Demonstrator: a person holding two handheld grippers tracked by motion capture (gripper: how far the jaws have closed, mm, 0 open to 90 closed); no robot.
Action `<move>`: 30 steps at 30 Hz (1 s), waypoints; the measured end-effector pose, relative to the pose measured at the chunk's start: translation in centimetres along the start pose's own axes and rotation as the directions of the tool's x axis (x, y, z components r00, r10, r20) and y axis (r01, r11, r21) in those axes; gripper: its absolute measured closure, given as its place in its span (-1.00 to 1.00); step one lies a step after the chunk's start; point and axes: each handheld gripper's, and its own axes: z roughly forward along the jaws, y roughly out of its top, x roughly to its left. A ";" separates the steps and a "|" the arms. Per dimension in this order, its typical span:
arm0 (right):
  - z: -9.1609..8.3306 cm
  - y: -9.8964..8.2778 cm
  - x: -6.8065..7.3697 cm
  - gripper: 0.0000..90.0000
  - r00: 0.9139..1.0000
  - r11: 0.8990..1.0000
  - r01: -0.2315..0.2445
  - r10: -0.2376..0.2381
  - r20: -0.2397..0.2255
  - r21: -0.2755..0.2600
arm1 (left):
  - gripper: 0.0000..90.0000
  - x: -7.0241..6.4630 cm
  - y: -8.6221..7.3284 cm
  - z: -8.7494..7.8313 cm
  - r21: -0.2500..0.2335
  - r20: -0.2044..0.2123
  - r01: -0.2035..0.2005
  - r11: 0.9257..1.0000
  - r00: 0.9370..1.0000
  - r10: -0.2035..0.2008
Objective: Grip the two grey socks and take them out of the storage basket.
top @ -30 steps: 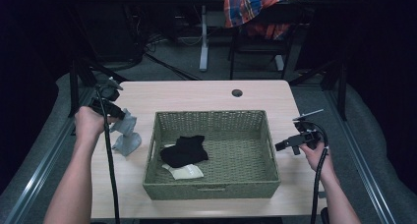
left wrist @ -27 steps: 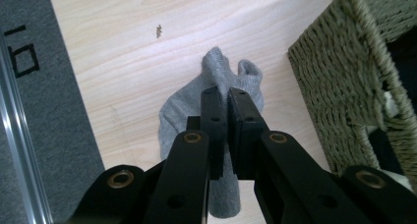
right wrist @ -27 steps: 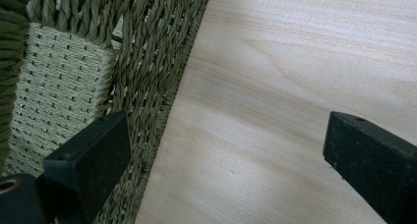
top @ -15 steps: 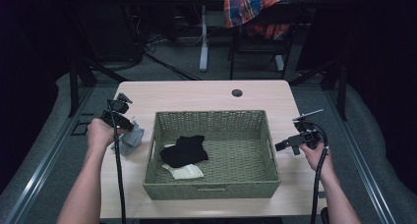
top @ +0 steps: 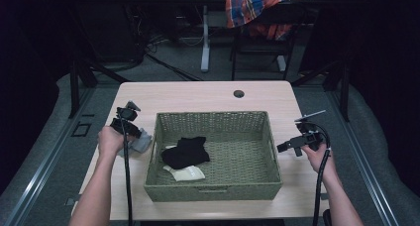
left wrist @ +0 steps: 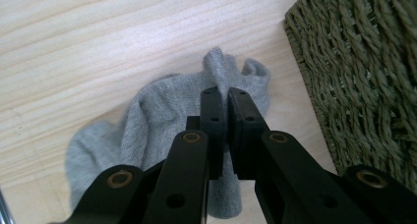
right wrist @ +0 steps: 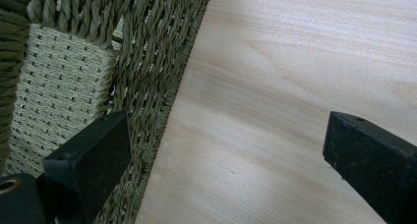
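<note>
Sock [top: 141, 141] on table [top: 198, 94], left of basket [top: 213, 121]

Dim room, grey floor [top: 44, 151], plaid-draped chair [top: 257, 13]

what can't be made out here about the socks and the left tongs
- Grey sock on the wooden table: in the left gripper view, whether the shut left tongs pinch its fabric is hidden by the jaws; in the high view the hand covers part of it.
- White cloth piece in the woven green basket: mostly under the black sock, shape unclear.
</note>
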 end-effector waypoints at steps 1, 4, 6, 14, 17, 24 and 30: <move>0.0 0.0 0.0 -0.91 1.000 1.000 -0.002 0.002 0.000 -0.002 | 0.91 0.0 0.0 0.2 0.000 0.000 0.001 1.000 1.000 -0.001; 0.0 0.0 0.0 -0.91 1.000 1.000 -0.004 0.004 0.002 -0.005 | 0.91 0.0 0.0 0.7 0.003 0.006 0.010 1.000 1.000 -0.010; 0.1 0.0 0.0 -0.91 1.000 1.000 -0.003 0.003 0.001 -0.009 | 0.90 0.1 -0.1 1.1 0.004 0.010 0.011 1.000 1.000 -0.011; 0.1 0.0 0.1 -0.91 1.000 1.000 -0.014 0.014 0.006 -0.016 | 0.89 0.4 -0.3 2.1 0.012 0.019 0.024 1.000 1.000 -0.024; 0.1 0.0 0.1 -0.91 1.000 1.000 -0.009 0.009 0.001 -0.012 | 0.88 0.4 -0.3 2.4 0.014 0.030 0.028 1.000 0.999 -0.029; 0.0 0.0 0.0 -0.91 1.000 1.000 -0.001 0.001 0.001 -0.004 | 0.22 1.1 -0.5 0.3 -0.066 0.092 0.040 0.997 0.995 -0.033; 0.1 -0.1 0.3 -0.91 1.000 1.000 -0.014 0.014 0.008 -0.025 | -0.49 1.3 -1.1 -2.9 -0.111 0.027 0.040 0.993 0.999 -0.038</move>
